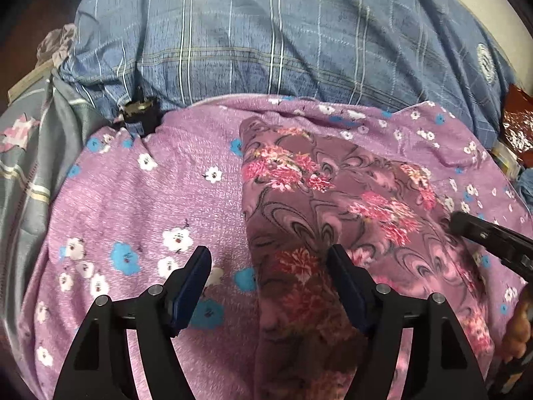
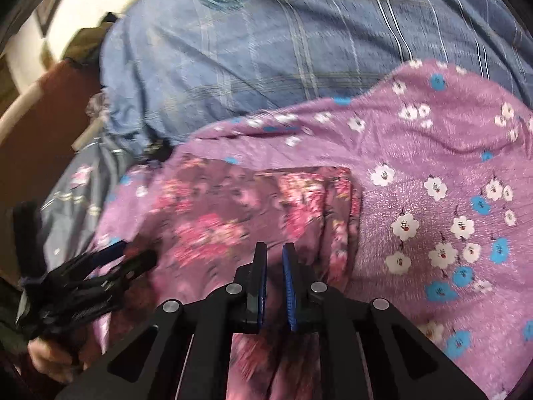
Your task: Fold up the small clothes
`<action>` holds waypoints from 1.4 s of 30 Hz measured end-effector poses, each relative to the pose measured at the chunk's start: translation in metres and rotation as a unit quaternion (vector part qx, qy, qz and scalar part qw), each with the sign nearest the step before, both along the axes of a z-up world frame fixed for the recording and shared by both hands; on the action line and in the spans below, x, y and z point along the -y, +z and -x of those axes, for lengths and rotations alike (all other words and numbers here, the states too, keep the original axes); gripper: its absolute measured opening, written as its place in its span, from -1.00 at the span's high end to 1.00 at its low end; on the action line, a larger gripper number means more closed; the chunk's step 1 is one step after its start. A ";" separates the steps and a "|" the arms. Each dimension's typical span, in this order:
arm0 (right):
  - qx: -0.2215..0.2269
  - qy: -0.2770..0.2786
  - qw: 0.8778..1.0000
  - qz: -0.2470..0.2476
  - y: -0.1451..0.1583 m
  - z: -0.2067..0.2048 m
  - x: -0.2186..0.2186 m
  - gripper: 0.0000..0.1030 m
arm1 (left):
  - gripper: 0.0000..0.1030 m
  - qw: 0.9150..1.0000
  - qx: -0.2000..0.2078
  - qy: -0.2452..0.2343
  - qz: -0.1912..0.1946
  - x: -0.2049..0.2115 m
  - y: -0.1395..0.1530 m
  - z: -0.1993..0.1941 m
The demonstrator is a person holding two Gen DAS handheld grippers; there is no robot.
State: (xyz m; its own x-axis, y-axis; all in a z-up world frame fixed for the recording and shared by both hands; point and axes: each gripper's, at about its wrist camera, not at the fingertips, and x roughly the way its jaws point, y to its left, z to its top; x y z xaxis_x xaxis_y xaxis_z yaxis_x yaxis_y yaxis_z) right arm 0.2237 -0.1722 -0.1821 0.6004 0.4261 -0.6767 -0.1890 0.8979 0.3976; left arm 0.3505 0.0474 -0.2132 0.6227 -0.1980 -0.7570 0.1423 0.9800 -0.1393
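A small mauve garment [image 1: 319, 220] with pink flowers and grey swirls lies folded on a lilac floral blanket [image 1: 150, 200]. It also shows in the right wrist view [image 2: 233, 220]. My left gripper [image 1: 269, 260] is open and empty, just above the garment's near left edge. It shows at the lower left of the right wrist view [image 2: 130, 256]. My right gripper [image 2: 274, 253] hangs over the garment's near right part, jaws nearly closed with a narrow gap and nothing between them. One of its fingers [image 1: 493, 233] enters the left wrist view from the right.
A blue plaid quilt [image 1: 266, 40] is heaped behind the blanket [image 2: 449, 183]. A grey striped floral cloth [image 1: 30, 153] lies at the left, with a small dark object [image 1: 140, 113] at the quilt's edge. A brown bed frame [image 2: 43, 126] stands at the far left.
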 end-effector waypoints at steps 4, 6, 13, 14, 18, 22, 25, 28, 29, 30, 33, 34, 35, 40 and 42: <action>0.015 0.030 0.999 0.004 0.012 0.033 -0.005 0.78 | -0.38 1.000 0.011 -0.012 0.023 -0.010 0.008 0.026; 0.016 0.034 0.999 0.006 0.015 0.044 -0.010 0.77 | -0.38 0.999 0.013 -0.013 0.029 -0.015 0.011 0.041; -0.031 0.031 0.999 0.012 -0.007 0.085 -0.019 0.76 | -0.39 0.999 0.020 -0.030 -0.010 -0.004 0.011 0.102; -0.039 0.021 0.999 0.019 -0.013 0.088 -0.018 0.77 | -0.39 0.999 0.021 -0.033 -0.024 -0.001 0.009 0.108; -0.051 -0.004 0.998 0.028 -0.030 0.092 -0.007 0.94 | -0.42 0.996 0.000 -0.033 -0.086 0.008 -0.012 0.119; -0.045 -0.016 0.998 0.044 -0.033 0.095 -0.010 0.96 | -0.51 0.998 -0.017 -0.027 -0.051 0.000 -0.016 0.115; -0.034 -0.019 0.996 0.086 -0.022 0.109 -0.022 0.83 | -0.43 0.999 -0.014 -0.010 -0.027 -0.007 -0.008 0.126; -0.022 -0.027 0.995 0.098 -0.006 0.125 -0.025 0.69 | -0.43 1.000 0.005 -0.004 -0.015 -0.010 0.003 0.150; -0.010 -0.030 0.994 0.108 0.002 0.130 -0.027 0.66 | -0.46 1.000 0.014 -0.004 -0.013 -0.011 0.007 0.158; 0.003 -0.034 0.992 0.121 0.009 0.136 -0.029 0.65 | -0.46 1.000 0.028 -0.003 -0.013 -0.012 0.013 0.169; 0.043 -0.039 0.987 0.151 0.035 0.157 -0.034 0.60 | -0.46 0.998 0.061 0.006 -0.017 -0.018 0.031 0.198; 0.050 -0.042 0.986 0.154 0.042 0.161 -0.035 0.56 | -0.46 0.997 0.077 0.012 -0.018 -0.021 0.041 0.212; 0.056 -0.045 0.985 0.159 0.049 0.165 -0.035 0.55 | -0.46 0.996 0.085 0.016 -0.020 -0.022 0.046 0.221; 0.087 -0.058 0.979 0.173 0.079 0.183 -0.040 0.50 | -0.47 0.991 0.129 0.030 -0.029 -0.031 0.083 0.269; 0.095 -0.066 0.979 0.170 0.090 0.191 -0.041 0.45 | -0.47 0.989 0.141 0.036 -0.030 -0.034 0.095 0.284</action>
